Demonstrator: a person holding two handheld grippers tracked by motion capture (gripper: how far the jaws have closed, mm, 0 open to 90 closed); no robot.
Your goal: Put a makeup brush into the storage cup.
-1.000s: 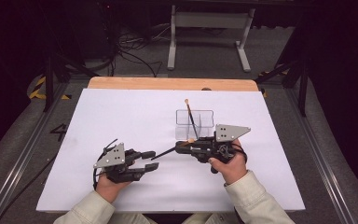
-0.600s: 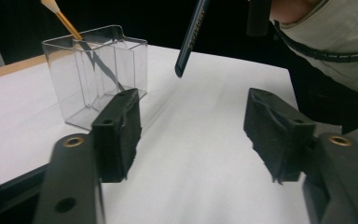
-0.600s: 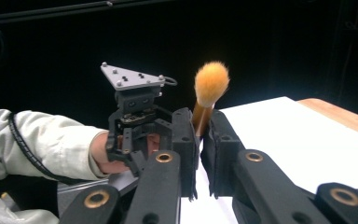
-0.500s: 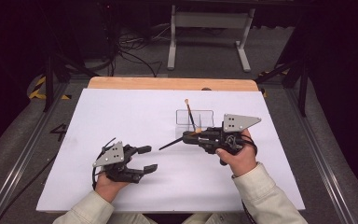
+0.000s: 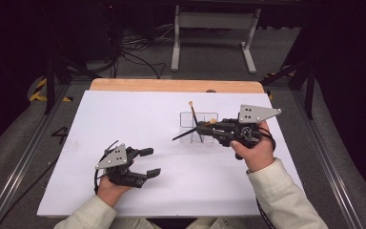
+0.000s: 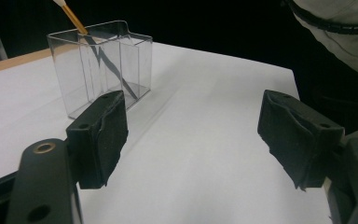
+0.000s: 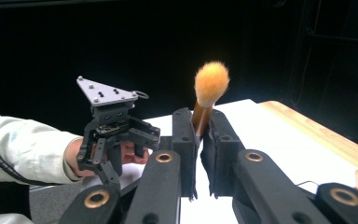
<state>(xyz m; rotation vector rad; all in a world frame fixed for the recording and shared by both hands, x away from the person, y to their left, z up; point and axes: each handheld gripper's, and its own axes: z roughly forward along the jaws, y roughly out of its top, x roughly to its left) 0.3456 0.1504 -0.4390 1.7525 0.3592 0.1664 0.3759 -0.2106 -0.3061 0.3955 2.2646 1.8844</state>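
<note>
My right gripper [image 5: 204, 129] is shut on a makeup brush [image 5: 183, 135] and holds it level above the table, its dark handle pointing left. In the right gripper view the brush's orange fluffy head [image 7: 211, 84] stands up from between the closed pads [image 7: 184, 140]. Just behind it stands a clear plastic holder [image 5: 199, 125] with a second brush [image 5: 191, 110] leaning in it. My left gripper [image 5: 150, 162] rests low at the front left. Its jaws have just been opening, with nothing between the pads [image 6: 105, 135]. It faces the holder [image 6: 102, 65].
A white sheet [image 5: 124, 114] covers the table, with a wooden strip [image 5: 171, 85] along the far edge. Beyond it are a metal stand [image 5: 214, 28] and floor cables [image 5: 133, 52]. The person's sleeves come in from the bottom edge.
The right gripper has lifted the brush off the table and carried it back toward the holder. The left gripper's jaws have spread wider; that hand stayed put.
</note>
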